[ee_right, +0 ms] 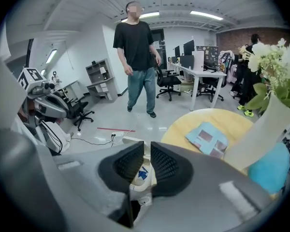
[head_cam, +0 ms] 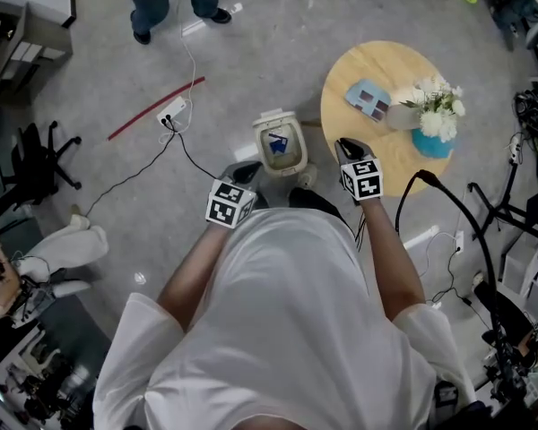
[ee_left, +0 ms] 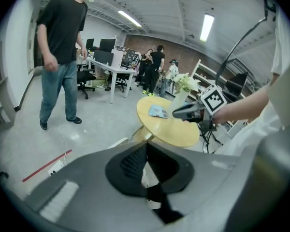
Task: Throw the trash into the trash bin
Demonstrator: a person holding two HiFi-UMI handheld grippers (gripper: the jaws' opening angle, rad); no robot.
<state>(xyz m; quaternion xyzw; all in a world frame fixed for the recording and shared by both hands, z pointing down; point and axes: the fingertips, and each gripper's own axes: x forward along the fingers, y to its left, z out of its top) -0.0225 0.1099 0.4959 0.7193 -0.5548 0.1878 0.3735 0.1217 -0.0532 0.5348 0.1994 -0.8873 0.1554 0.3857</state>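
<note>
My left gripper (ee_left: 145,150) has its jaws pressed together, with nothing between them. The jaws of the right gripper (ee_right: 146,161) stand a little apart, also empty. A blue piece of trash (head_cam: 278,143) lies inside the trash bin (head_cam: 259,141), on the floor between both grippers. A blue packet (head_cam: 368,99) lies on the round table (head_cam: 386,61) at the right.

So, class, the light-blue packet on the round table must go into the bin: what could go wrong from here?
1. The packet lies close to the flower vase; the right tool reaching in might tip the vase.
2. The packet lies flat on the table, so the tool could push it along instead of pinching it.
3. A black cable from the power strip runs close to the bin; a foot might catch it.
</note>
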